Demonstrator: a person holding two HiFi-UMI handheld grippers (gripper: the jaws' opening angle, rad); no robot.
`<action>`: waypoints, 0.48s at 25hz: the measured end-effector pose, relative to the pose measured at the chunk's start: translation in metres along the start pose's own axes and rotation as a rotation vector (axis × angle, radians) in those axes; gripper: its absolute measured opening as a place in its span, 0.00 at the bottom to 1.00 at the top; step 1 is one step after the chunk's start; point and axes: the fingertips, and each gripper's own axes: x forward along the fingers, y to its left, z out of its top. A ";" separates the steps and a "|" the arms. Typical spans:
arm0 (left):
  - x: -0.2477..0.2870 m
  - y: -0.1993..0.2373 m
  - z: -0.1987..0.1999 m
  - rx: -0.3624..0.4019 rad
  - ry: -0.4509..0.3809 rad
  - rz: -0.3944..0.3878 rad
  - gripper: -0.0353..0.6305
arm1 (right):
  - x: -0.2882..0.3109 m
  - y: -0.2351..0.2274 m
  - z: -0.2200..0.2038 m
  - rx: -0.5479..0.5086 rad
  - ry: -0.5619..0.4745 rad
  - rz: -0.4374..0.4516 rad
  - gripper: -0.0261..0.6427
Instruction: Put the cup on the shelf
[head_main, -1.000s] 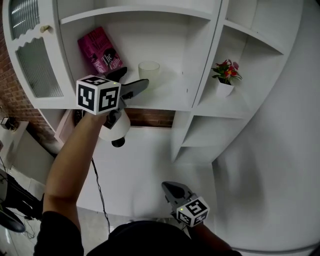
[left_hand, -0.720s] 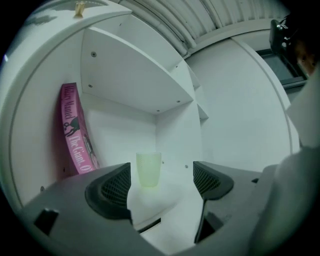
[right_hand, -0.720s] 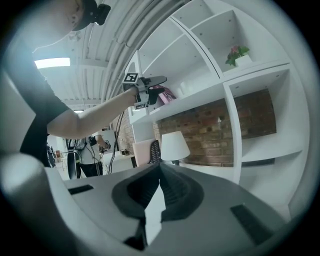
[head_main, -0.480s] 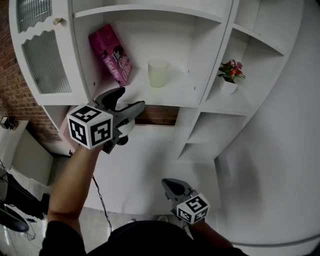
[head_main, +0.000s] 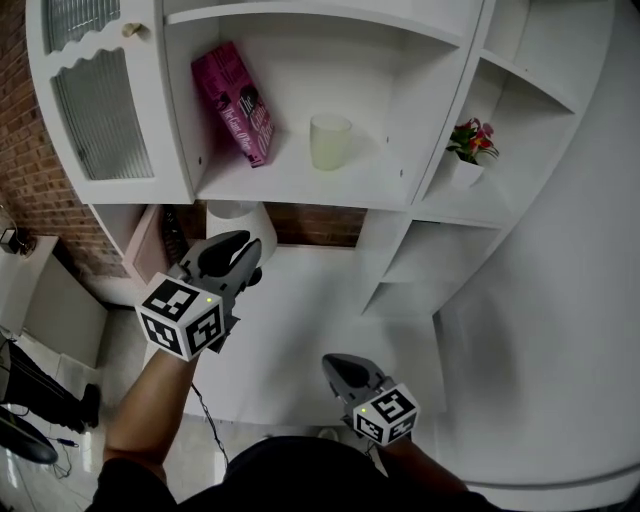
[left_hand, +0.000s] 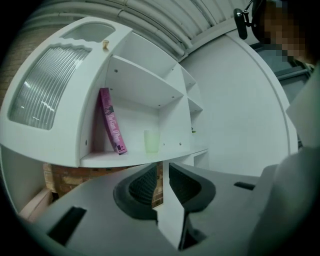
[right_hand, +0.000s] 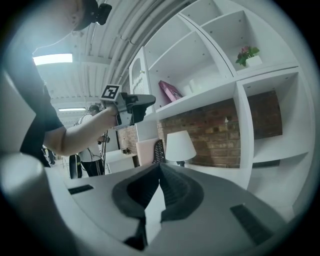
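— Which step is judged to be in hand?

— The placing looks finished: the cup (head_main: 330, 141) is seen upright on the shelf (head_main: 290, 185), top centre, beside the pink book (head_main: 245, 105).

— And the fingers?

— Those (left_hand: 139, 186) of the left gripper (head_main: 238, 262), lower left, have just been closing; a slim gap is left and nothing is held. The right gripper (head_main: 343, 370) is shut, empty.

— What is called for next?

— Probably only that both be lowered clear of the shelf.
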 end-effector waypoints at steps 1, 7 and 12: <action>-0.004 -0.004 -0.004 -0.010 -0.003 0.000 0.16 | 0.001 0.001 0.001 -0.001 -0.001 0.000 0.05; -0.026 -0.026 -0.030 -0.058 -0.008 0.006 0.09 | 0.006 0.005 0.005 -0.008 -0.015 0.002 0.05; -0.038 -0.034 -0.055 -0.097 0.014 0.029 0.07 | 0.006 0.005 0.012 -0.010 -0.043 -0.007 0.05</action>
